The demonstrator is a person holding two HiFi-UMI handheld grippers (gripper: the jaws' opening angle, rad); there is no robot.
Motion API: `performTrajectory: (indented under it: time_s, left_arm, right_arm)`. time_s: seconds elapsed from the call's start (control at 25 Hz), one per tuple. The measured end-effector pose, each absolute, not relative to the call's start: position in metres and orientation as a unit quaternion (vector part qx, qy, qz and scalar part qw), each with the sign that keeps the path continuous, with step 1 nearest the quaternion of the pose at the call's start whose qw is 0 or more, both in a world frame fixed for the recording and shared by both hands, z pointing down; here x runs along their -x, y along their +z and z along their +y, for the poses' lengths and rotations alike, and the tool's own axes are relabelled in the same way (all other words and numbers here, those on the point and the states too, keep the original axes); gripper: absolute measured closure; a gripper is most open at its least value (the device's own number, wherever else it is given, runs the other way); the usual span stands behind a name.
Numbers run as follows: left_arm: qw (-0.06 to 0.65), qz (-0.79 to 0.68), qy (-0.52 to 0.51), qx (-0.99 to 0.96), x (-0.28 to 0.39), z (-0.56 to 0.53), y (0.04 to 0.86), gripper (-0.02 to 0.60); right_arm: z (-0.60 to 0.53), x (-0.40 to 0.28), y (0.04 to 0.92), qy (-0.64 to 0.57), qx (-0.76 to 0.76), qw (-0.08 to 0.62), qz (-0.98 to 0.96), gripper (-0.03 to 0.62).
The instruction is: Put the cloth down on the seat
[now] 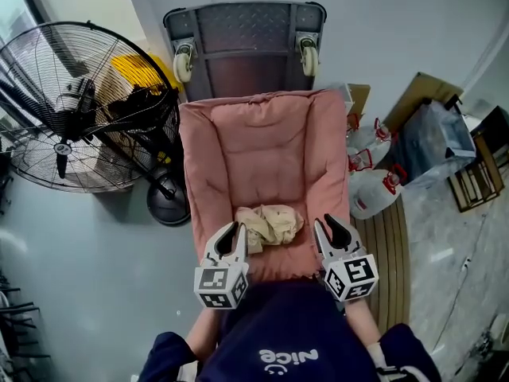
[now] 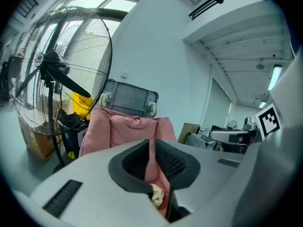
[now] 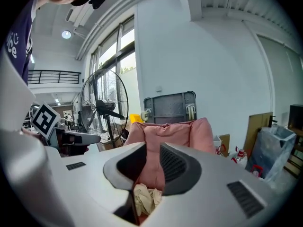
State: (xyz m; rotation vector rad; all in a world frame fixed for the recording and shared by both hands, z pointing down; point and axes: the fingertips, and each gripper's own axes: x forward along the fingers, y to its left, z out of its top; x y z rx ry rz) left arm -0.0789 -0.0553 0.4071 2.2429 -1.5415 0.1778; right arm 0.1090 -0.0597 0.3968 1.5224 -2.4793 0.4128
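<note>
cloth [image 1: 269, 224]: seat [image 1: 262, 157] front edge | left gripper [image 1: 236, 234], right gripper [image 1: 326, 226] flanking (empty)

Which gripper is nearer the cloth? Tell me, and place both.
Left. The left gripper sits at the cloth's left edge; the right gripper is off its right side, with bare seat between.

A workshop hall, shown by pedestal fan [image 1: 79, 110], upended platform trolley [image 1: 242, 42], plastic jugs [image 1: 372, 195].
</note>
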Motion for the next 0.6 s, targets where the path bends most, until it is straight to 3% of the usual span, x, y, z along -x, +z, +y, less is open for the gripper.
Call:
performTrajectory:
  time_s: [0.04, 0.12, 0.6]
  left_arm:
    - [0.205, -0.557, 0.061, -0.802, 0.081, -0.053, 0.407, 0.536]
    - [0.206, -0.559, 0.056, -0.801, 0.083, -0.050, 0.408, 0.545]
    - [0.208, -0.538, 0.055, -0.815, 0.076, -0.031, 0.406, 0.561]
  right_arm:
    - [-0.058, -0.110, 0.398, 0.140, -0.518, 0.104, -0.838, 0.502]
    - [-0.057, -0.111, 0.403, 0.144, -0.519, 0.110, -0.836, 0.524]
    - [-0.046, -0.113, 0.402, 0.125, -0.529, 0.125, -0.830, 0.542]
